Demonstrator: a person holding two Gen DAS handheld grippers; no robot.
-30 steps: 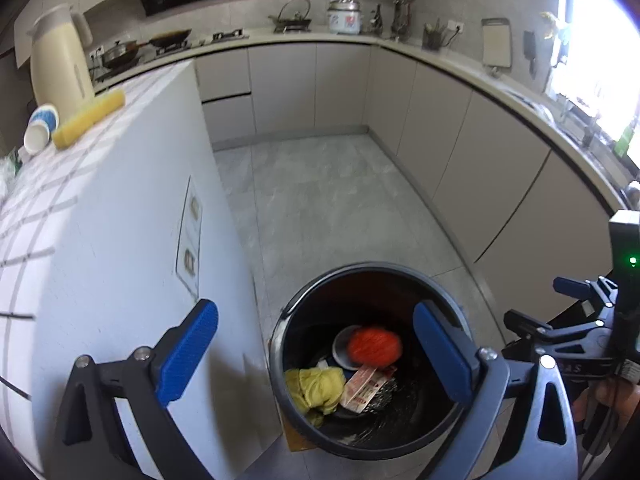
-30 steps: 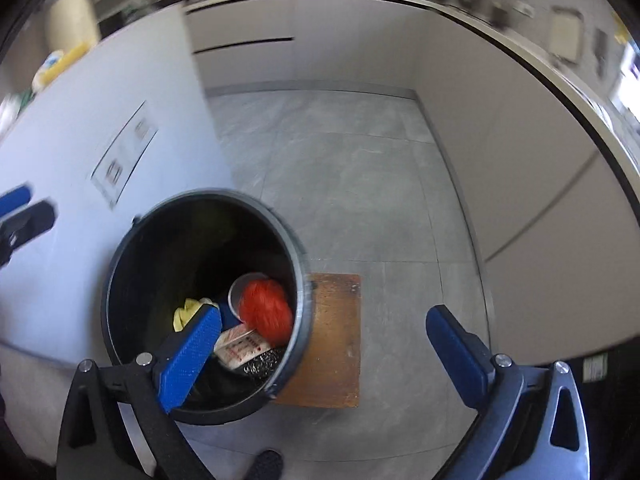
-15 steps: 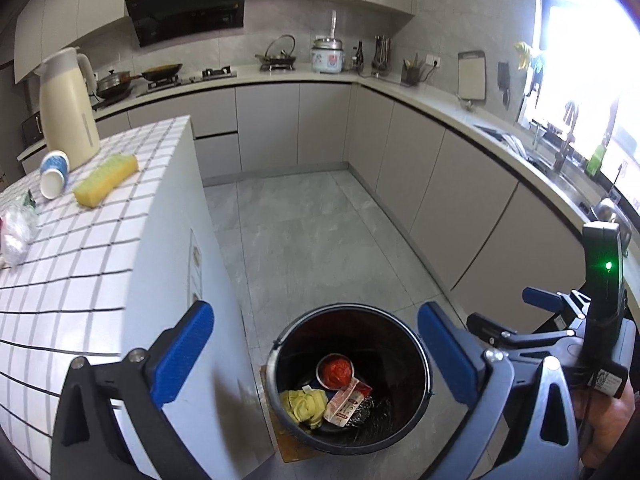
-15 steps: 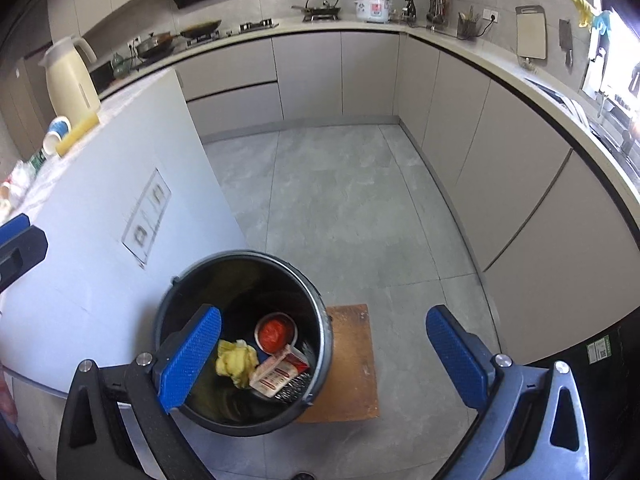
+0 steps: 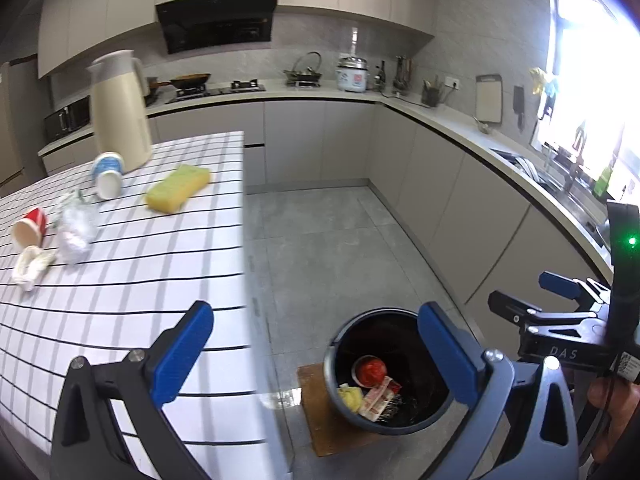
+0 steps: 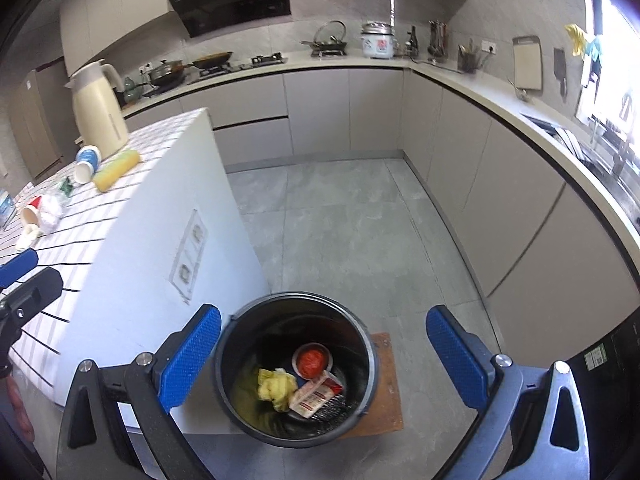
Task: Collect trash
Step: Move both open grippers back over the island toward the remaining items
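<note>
Blue ribbed pads of left gripper (image 5: 316,354) and right gripper (image 6: 323,358), both spread apart, empty. Below: round black bin (image 6: 296,364) on brown mat (image 6: 387,380), holding red-filled cup (image 6: 312,361), crumpled yellow wad (image 6: 276,387), printed wrapper (image 6: 316,393). Left: grid-checked counter (image 5: 120,288) with paper cups (image 5: 29,227), yellow sponge (image 5: 178,188).

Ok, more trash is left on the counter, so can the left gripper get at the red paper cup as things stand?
Probably yes. The left gripper is open and empty over the counter's near edge, with bare tiles ahead. The red paper cup lies far left, beside crumpled plastic and a white wad.
</note>
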